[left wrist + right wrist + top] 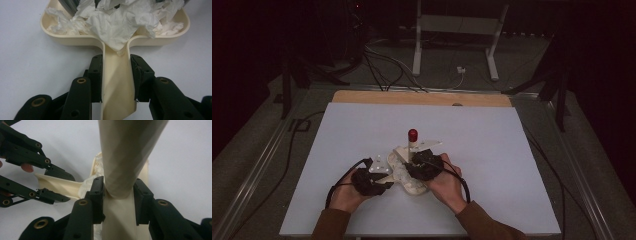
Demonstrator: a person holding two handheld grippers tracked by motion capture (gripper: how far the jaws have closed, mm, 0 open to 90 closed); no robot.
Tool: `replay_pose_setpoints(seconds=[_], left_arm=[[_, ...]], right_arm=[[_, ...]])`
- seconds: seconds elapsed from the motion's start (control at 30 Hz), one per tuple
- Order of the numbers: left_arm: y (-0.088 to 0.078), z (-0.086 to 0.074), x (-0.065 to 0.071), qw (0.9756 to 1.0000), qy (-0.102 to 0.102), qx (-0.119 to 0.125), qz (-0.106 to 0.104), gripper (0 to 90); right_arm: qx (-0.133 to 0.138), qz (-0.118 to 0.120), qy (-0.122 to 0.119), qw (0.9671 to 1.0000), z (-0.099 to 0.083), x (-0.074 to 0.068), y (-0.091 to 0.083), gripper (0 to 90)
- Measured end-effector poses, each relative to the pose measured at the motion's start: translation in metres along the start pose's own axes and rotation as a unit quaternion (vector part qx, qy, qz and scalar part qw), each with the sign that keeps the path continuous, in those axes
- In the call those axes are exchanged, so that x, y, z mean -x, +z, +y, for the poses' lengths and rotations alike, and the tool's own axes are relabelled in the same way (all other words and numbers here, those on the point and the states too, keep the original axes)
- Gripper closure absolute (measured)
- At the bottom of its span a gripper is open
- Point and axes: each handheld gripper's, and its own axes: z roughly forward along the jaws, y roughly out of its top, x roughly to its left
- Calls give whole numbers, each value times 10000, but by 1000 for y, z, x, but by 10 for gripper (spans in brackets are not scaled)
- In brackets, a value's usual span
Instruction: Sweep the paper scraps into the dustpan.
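Gripping the dustpan (117, 87) by its stiff handle with the left gripper (116, 75), our right gripper (119, 200) clamps the brush handle (127, 152); the crumpled paper (117, 22) looks light.

White table sheet (362, 150); wooden edge (422, 98); floor cables (382, 65); metal stand (457, 25)
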Motion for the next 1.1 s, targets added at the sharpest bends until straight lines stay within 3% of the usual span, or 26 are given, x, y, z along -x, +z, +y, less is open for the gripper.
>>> replay_pose_setpoints(seconds=[0.27,0.33,1.1], left_arm=[[-1,-8,3,9991,-15,380,160,666],[-1,-10,3,9989,-44,459,103,666],[-8,-13,2,9959,-67,903,92,665]], right_arm=[[57,-7,1,10000,2,6,-5,668],[97,-5,28,9999,3,8,-7,668],[440,134,321,9984,13,28,-29,668]])
